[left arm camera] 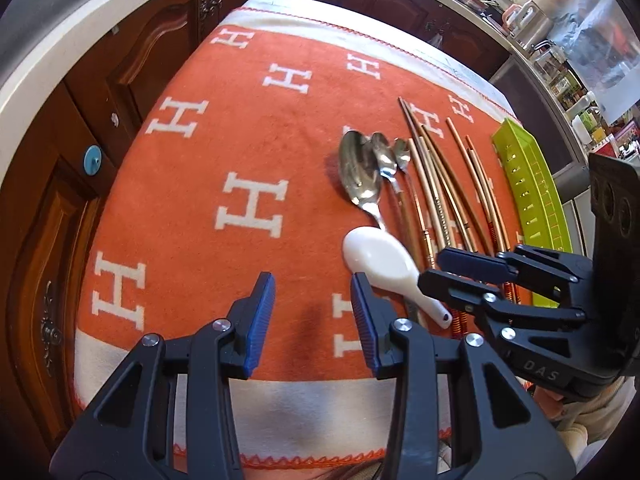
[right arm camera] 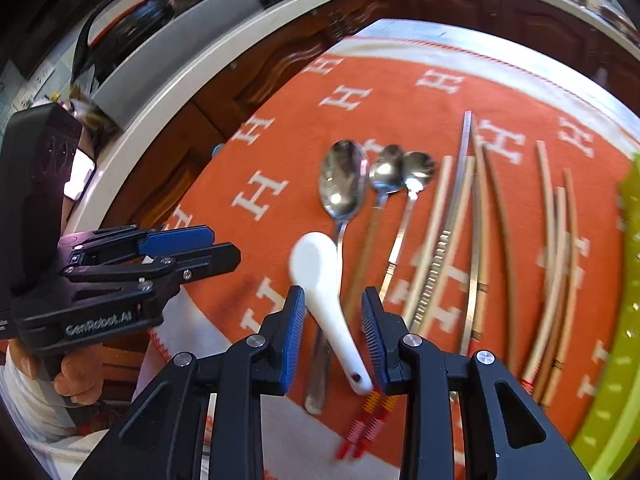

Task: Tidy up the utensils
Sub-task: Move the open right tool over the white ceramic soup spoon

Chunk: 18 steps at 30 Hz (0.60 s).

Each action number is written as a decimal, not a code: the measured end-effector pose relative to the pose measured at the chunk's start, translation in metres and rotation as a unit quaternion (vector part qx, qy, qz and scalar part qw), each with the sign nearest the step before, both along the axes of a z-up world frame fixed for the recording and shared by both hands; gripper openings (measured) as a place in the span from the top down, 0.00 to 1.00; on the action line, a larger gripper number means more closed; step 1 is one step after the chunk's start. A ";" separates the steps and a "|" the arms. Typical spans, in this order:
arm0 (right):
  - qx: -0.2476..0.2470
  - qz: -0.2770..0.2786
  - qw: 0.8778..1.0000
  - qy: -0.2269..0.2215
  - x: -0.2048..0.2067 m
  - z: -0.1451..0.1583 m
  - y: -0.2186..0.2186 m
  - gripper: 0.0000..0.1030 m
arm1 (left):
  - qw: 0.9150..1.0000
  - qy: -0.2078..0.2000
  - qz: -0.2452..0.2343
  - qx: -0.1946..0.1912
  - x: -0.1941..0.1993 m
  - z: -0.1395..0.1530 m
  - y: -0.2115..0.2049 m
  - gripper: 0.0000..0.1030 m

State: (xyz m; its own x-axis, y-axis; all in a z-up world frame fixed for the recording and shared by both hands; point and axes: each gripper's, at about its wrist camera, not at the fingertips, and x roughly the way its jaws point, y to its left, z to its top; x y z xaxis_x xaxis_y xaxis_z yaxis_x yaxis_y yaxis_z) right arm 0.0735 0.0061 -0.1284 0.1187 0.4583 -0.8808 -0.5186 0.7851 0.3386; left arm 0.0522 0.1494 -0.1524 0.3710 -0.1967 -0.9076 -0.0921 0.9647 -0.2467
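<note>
A white ceramic spoon [right arm camera: 320,280] lies on the orange cloth [right arm camera: 400,92], its handle between the fingers of my right gripper [right arm camera: 333,340], which is open around it, not closed on it. The spoon also shows in the left wrist view [left arm camera: 384,258]. Three metal spoons [left arm camera: 360,172] lie side by side beyond it, also seen in the right wrist view [right arm camera: 344,180]. Several chopsticks [left arm camera: 444,184] lie to their right, seen too in the right wrist view [right arm camera: 480,240]. My left gripper [left arm camera: 314,320] is open and empty over bare cloth, left of the white spoon.
A green slotted tray [left arm camera: 528,188] lies at the cloth's right edge, also at the right wrist view's right border [right arm camera: 624,320]. Dark wooden cabinets [left arm camera: 132,64] and a pale counter edge [right arm camera: 168,92] surround the table.
</note>
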 end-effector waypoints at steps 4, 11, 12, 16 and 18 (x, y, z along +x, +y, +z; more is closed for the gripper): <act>0.000 0.018 1.000 0.008 0.006 -0.009 0.012 0.75 | 1.000 0.001 0.002 -0.011 0.001 -0.004 0.005 0.65; -0.006 0.026 0.999 0.027 0.015 -0.025 0.020 0.76 | 1.000 -0.003 0.000 -0.024 0.008 -0.007 0.008 0.65; -0.005 0.025 0.999 0.027 0.013 -0.025 0.019 0.76 | 1.000 -0.003 0.000 -0.026 0.009 -0.007 0.008 0.65; -0.009 0.032 0.999 0.009 0.009 -0.021 0.022 0.79 | 1.000 -0.003 0.002 -0.031 0.010 -0.009 0.010 0.65; -0.006 0.047 0.999 -0.002 0.003 -0.017 0.024 0.81 | 0.999 -0.004 0.003 -0.032 0.010 -0.008 0.010 0.65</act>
State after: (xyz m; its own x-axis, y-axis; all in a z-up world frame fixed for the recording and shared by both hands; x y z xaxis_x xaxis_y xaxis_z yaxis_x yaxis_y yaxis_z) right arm 0.0762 0.0306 -0.1451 0.0798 0.4564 -0.8862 -0.5913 0.7374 0.3265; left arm 0.0624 0.1599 -0.1606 0.3799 -0.2514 -0.8902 -0.0953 0.9466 -0.3080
